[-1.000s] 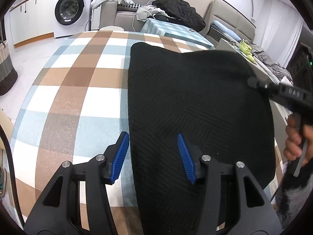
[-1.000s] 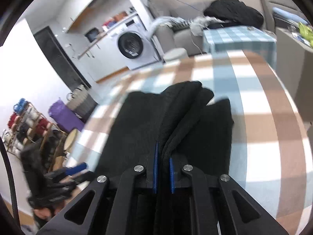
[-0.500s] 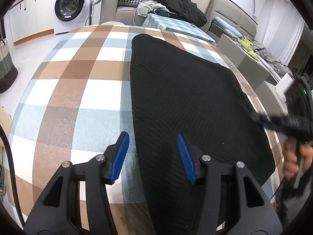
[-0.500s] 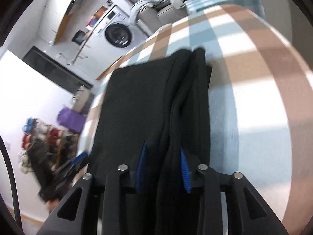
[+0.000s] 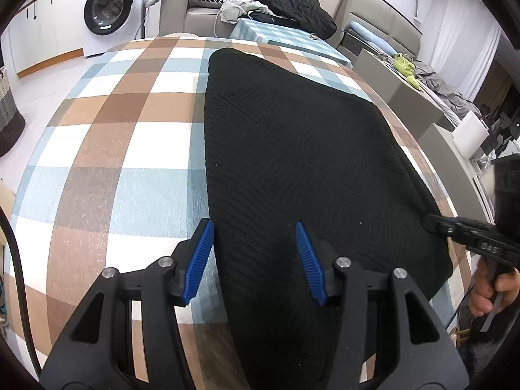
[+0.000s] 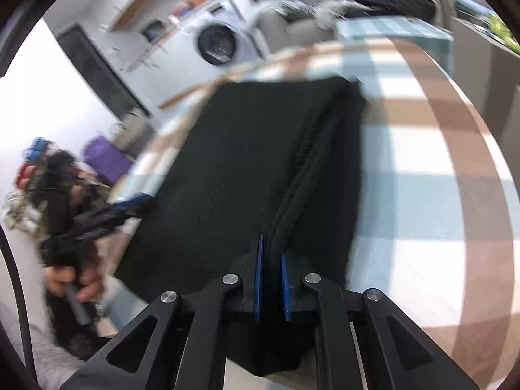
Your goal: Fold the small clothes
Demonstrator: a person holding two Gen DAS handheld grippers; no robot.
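Observation:
A black knit garment [image 5: 292, 162] lies flat on the checked tablecloth [image 5: 130, 149]; it also shows in the right wrist view [image 6: 243, 162]. My left gripper [image 5: 255, 253] is open just above the garment's near left edge, holding nothing. My right gripper [image 6: 270, 260] is shut on the garment's folded right edge, a thick ridge of cloth [image 6: 312, 162] running away from its jaws. The right gripper shows in the left wrist view [image 5: 455, 227] at the garment's right side. The left gripper shows blurred in the right wrist view [image 6: 130, 204].
A washing machine [image 5: 107, 13] stands beyond the table at the back left. A sofa with piled clothes [image 5: 286, 3] is behind the table. A grey cabinet [image 5: 399, 97] stands to the right. A basket [image 5: 8, 110] is on the floor at left.
My right gripper opened briefly half a second ago and has shut again on the garment's edge, and its view swung. The left gripper stayed open over the near edge.

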